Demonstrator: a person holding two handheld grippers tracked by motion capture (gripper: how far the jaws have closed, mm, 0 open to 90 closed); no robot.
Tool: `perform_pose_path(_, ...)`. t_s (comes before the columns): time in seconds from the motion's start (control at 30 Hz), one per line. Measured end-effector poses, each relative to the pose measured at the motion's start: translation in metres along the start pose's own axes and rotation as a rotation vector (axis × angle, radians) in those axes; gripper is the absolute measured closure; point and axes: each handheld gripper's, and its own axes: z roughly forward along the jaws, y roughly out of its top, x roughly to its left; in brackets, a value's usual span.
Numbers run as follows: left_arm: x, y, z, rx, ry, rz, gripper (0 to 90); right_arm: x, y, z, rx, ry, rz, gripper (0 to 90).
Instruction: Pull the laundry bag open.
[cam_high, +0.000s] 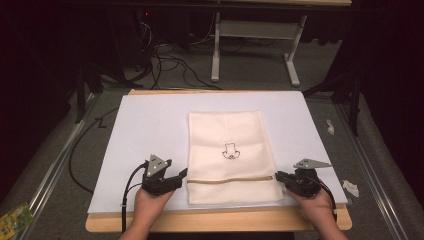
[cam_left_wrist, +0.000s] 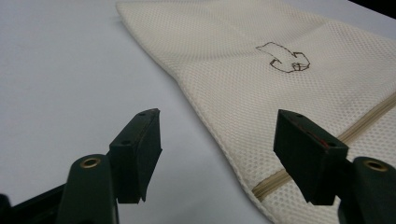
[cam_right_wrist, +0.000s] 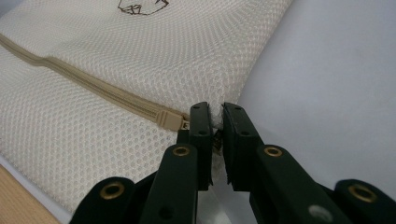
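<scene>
On white sheet (cam_high: 150, 125): cream honeycomb-mesh zip bag (cam_high: 227, 135), flat. Right gripper (cam_right_wrist: 215, 116) pinched tight on bag's edge beside tan zipper (cam_right_wrist: 93, 91); left gripper (cam_left_wrist: 217, 140) gaping, empty, straddling bag's left edge.

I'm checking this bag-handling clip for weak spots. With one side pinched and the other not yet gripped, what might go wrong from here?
1. The right hand-held gripper is shut on just a sliver of the mesh bag at its edge beside the zipper pull; a tug might slip it free.
2. The left hand-held gripper stands open around the bag's other edge; closing carelessly, it may miss the thin mesh.
3. Pulling one-sided could drag the bag across the white sheet.
</scene>
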Motion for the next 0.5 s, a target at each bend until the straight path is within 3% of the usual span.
perform_pose_path(0.1,-0.008,0.000,0.006,0.005,-0.021,0.000,35.7,0.002,0.000,-0.001,0.000,0.001,-0.014,84.1)
perform_pose_path(0.23,-0.032,0.002,0.016,0.022,-0.112,0.023,39.0,0.004,0.002,-0.005,-0.025,-0.002,-0.045,84.3)
perform_pose_path(0.27,-0.032,0.002,0.016,0.022,-0.112,0.023,39.9,0.004,0.002,-0.005,-0.025,-0.002,-0.045,84.3)
perform_pose_path(0.37,-0.060,0.008,0.024,0.039,-0.198,0.067,40.4,0.007,0.004,-0.008,-0.043,-0.013,-0.074,84.4)
perform_pose_path(0.4,-0.060,0.008,0.024,0.039,-0.198,0.067,41.3,0.007,0.004,-0.008,-0.043,-0.013,-0.074,84.4)
perform_pose_path(0.5,-0.081,0.010,0.034,0.030,-0.256,0.060,41.9,0.007,0.005,-0.012,-0.069,-0.009,-0.064,84.4)
